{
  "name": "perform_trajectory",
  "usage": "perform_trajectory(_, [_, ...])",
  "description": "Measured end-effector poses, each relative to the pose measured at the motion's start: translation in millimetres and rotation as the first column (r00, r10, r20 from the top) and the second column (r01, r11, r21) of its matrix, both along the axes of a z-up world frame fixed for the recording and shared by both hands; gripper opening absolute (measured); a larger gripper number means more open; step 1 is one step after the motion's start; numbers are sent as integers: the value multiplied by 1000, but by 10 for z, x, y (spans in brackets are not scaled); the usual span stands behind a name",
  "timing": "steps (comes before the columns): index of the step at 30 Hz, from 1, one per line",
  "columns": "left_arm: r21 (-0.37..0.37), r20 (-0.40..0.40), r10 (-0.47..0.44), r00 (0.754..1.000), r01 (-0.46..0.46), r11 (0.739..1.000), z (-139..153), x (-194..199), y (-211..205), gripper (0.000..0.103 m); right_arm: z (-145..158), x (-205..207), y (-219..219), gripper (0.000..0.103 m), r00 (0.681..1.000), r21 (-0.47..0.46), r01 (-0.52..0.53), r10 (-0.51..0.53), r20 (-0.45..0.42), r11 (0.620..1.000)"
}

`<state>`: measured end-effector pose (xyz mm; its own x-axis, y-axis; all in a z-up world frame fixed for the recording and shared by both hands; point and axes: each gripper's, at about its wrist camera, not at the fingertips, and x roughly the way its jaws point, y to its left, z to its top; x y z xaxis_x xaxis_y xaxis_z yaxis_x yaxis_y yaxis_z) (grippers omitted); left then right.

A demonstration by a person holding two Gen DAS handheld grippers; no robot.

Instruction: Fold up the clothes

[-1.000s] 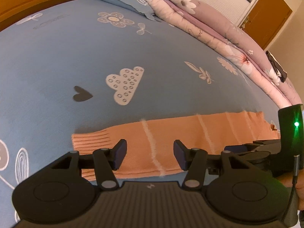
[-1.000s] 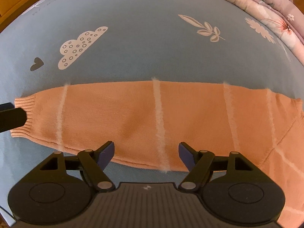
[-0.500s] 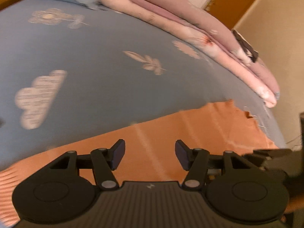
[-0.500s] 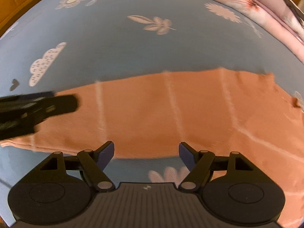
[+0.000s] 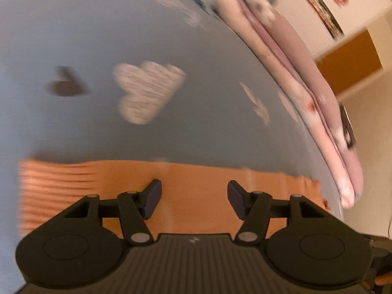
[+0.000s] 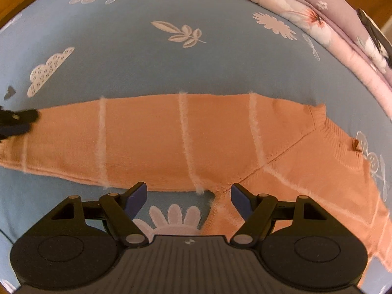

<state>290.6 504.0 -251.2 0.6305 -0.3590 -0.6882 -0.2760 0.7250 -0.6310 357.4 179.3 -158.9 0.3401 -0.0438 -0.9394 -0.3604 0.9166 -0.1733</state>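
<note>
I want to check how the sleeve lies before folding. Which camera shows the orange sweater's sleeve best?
The right wrist view: the sleeve lies flat and sharp across the blue bedsheet, from near the cuff to the underarm. The left wrist view is motion-blurred and shows only a strip with the ribbed cuff.

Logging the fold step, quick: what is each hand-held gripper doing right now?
Left hand-held gripper: jaws opening, holding nothing, over the orange sweater sleeve.
Right hand-held gripper: open, empty, above the sweater's underarm.

No readable text anywhere, honestly. Only a tiny pale logo mark moulded on the right gripper (image 6: 189, 203) body, and the same on the left gripper (image 5: 194, 202).
</note>
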Motion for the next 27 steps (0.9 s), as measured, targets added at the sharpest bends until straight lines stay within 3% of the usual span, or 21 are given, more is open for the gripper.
perform_trajectory(4, [5, -6, 82, 997, -82, 997, 4, -287, 270, 61, 72, -30, 187, 79, 998, -17, -64, 64, 11, 998])
perform_trajectory(7, [38, 0, 102, 995, -102, 994, 111, -364, 252, 61, 120, -65, 328, 79, 995, -10, -99, 100, 19, 995])
perform_trajectory(13, [5, 121, 82, 989, -83, 997, 275, -232, -35, 68, 130, -136, 540, 80, 992, 27, -125, 126, -12, 992])
perform_trajectory(19, [-4, 66, 33, 997, -33, 999, 63, -164, -200, 68, 156, -210, 615, 80, 989, 26, -141, 142, -37, 990])
perform_trajectory(27, [-77, 59, 136, 989, -132, 988, -60, -672, 192, 69, 158, -203, 447, 80, 996, 19, -85, 86, -34, 996])
